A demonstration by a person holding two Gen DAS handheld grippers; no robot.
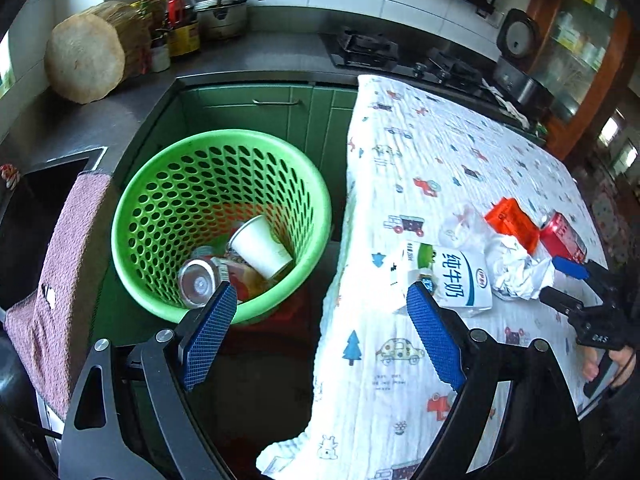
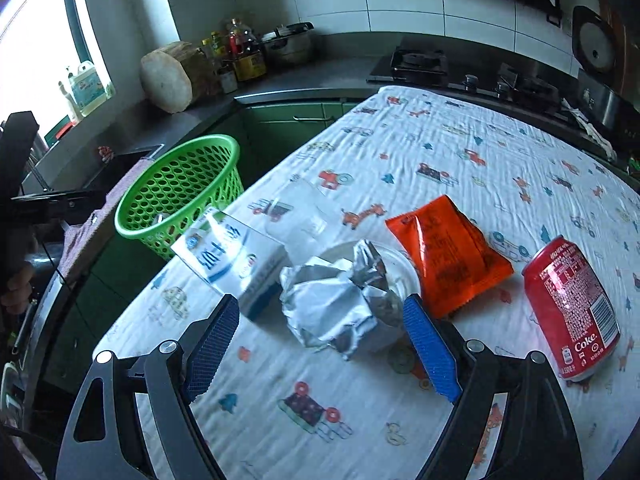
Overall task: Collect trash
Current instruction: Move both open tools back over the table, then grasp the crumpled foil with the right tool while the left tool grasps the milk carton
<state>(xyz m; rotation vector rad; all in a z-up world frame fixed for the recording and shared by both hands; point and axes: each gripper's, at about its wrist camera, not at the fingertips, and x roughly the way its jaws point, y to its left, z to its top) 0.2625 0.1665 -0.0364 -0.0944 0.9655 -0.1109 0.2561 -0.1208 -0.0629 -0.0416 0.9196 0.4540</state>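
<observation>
Basket: my green perforated plastic basket stands left of the worktop, holding a white paper cup.
Left gripper: my left gripper is spread, empty.
Carton: white-and-blue milk carton lies near the worktop's edge.
Right gripper: my right gripper is spread around crumpled silver foil, not touching.
Can: red Coke can lies rightmost.

both tongs angle downward with jaws spread wide and nothing between the blue pads: left tongs, right tongs; a hand grips the right tongs' handle
</observation>
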